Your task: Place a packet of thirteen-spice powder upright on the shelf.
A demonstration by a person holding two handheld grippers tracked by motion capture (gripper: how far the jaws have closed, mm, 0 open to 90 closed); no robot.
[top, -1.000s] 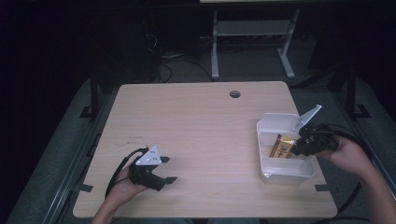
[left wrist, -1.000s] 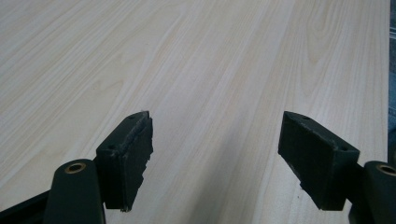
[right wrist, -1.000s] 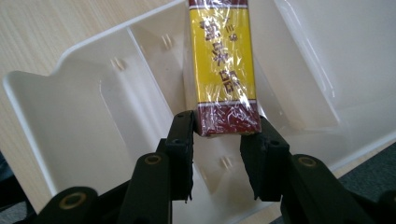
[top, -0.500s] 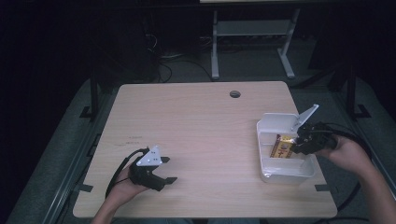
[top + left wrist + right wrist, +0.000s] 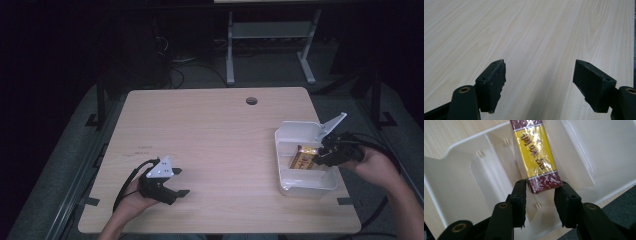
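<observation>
seasoning packet (image 5: 537, 157), yellow with dark red ends and clear wrap, lying in the middle compartment of a white divided tray (image 5: 295, 131) at the right edge of the counter (image 5: 220, 135).

left to right: left claw (image 5: 176, 182) resting low on the near left of the counter, jaws parted about halfway with nothing between them, bare wood grain ahead in the left gripper view; parked well apart from the tray, probably to stay out of the working hand's way. centre of the counter bare, a small round hole (image 5: 251, 101) near the far edge. tray set within easy reach of the right hand, its partitions keeping the packet lengthwise in its slot. right claw (image 5: 541, 195) dipped over the tray's near wall, jaws flanking the packet's near dark red end; jaws just been opening, now narrow but slack, the left pad showing a slim gap and the right pad close beside the wrapper, so no firm pinch apparent. packet bottomed in the compartment, hence judged as just let go rather than about to be lifted. grey plate (image 5: 334, 122) tilted above the right claw.
</observation>
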